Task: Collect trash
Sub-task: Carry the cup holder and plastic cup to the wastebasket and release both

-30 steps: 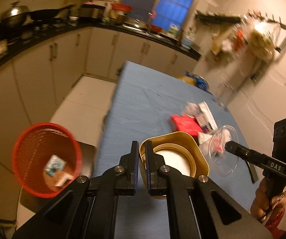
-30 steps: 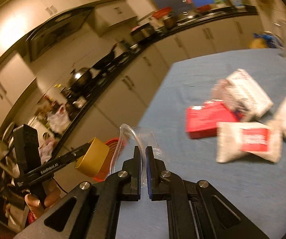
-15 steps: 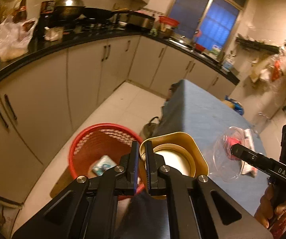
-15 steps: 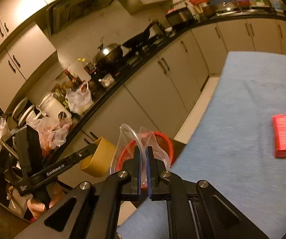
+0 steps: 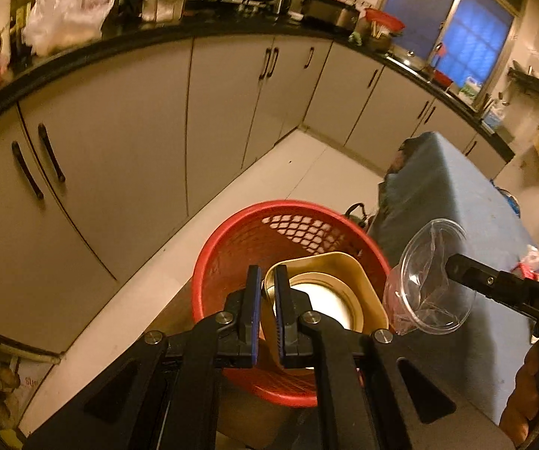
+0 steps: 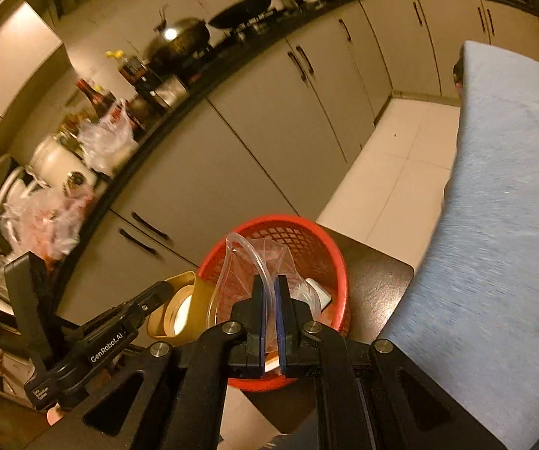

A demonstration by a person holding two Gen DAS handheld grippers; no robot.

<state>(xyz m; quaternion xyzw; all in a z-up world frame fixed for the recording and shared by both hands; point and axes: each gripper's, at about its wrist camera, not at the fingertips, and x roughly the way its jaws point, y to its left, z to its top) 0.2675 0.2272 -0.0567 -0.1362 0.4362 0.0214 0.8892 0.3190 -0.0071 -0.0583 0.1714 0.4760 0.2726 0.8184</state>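
Beside kitchen cabinets, both grippers hang over the red basket (image 5: 232,258): left gripper (image 5: 264,315) clamps the yellow tub (image 5: 359,281), right gripper (image 6: 268,322) pinches the clear cup (image 6: 239,262), which sits near the right rim and may drop outside.

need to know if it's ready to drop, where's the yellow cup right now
The yellow cup is pinched in the left gripper, hanging over the red basket on the floor, with the clear plastic cup just to its right.

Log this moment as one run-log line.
left gripper: shut on yellow paper bowl | right gripper: shut on clear plastic cup | both above red mesh basket
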